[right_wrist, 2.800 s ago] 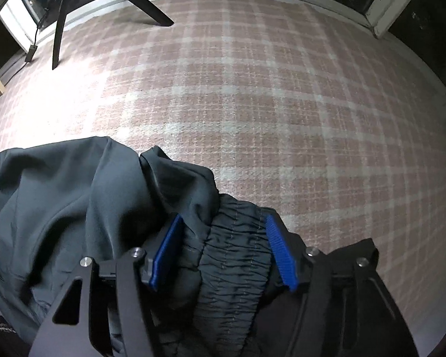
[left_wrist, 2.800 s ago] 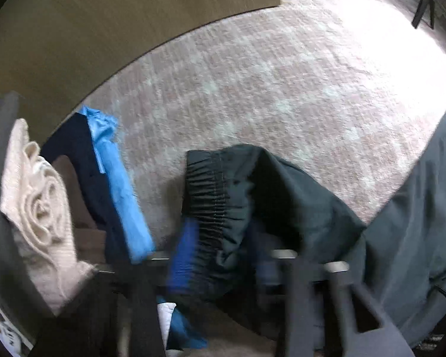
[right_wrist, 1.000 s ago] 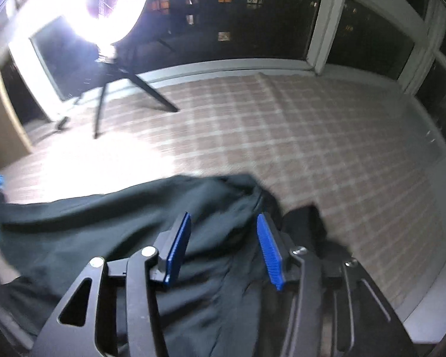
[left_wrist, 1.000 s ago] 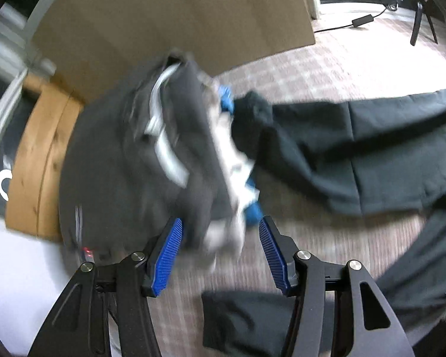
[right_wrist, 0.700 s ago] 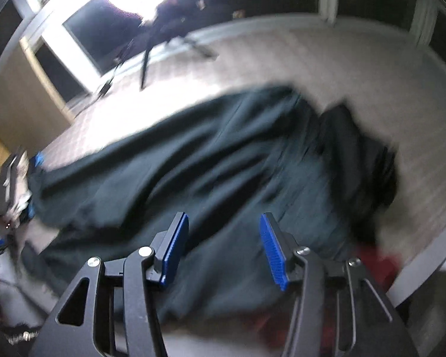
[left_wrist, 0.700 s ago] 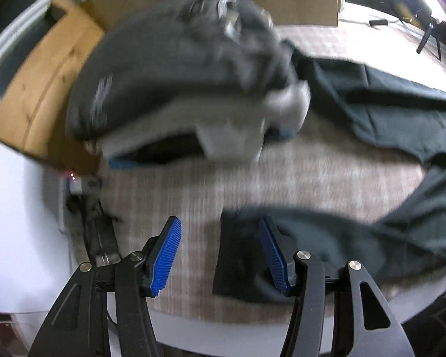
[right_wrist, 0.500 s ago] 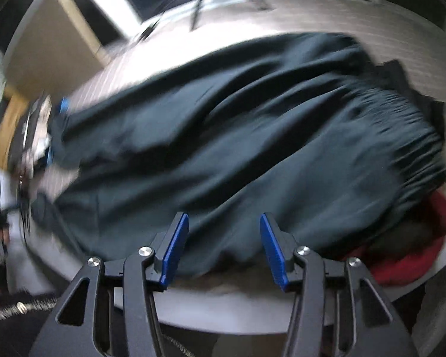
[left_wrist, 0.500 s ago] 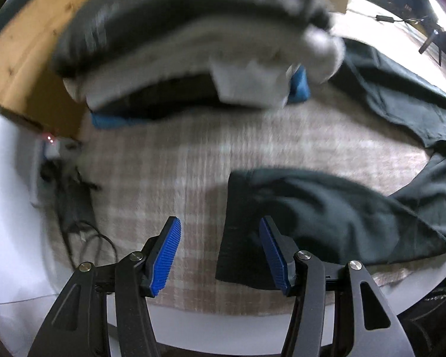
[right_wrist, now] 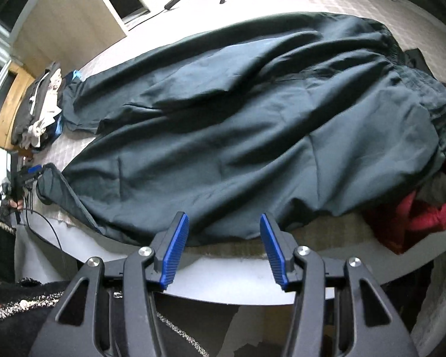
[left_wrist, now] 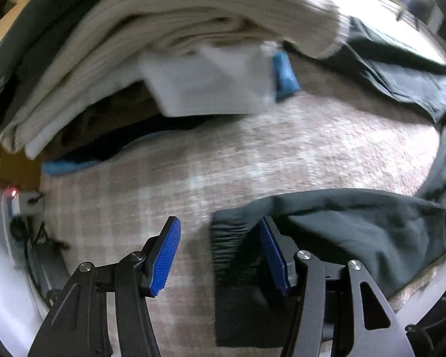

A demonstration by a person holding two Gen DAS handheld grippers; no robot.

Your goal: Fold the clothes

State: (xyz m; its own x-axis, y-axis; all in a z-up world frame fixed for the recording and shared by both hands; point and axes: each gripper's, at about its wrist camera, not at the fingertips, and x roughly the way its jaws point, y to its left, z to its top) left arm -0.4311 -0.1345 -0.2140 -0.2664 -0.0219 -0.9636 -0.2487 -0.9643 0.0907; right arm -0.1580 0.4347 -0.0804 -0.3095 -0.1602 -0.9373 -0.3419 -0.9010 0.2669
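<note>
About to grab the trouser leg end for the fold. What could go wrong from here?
The left tool is only partly over the hem of the dark trousers; it may pinch one layer. The right tool hangs at the near edge and grips nothing. The folded stack sits close and could snag.

The trousers (right_wrist: 238,125) lie spread across the plaid cover (left_wrist: 282,154), waistband at the right, legs to the left. A folded stack (right_wrist: 38,110) sits beyond the leg ends. A red garment (right_wrist: 416,217) lies under the waistband corner, at the cover's near edge.
</note>
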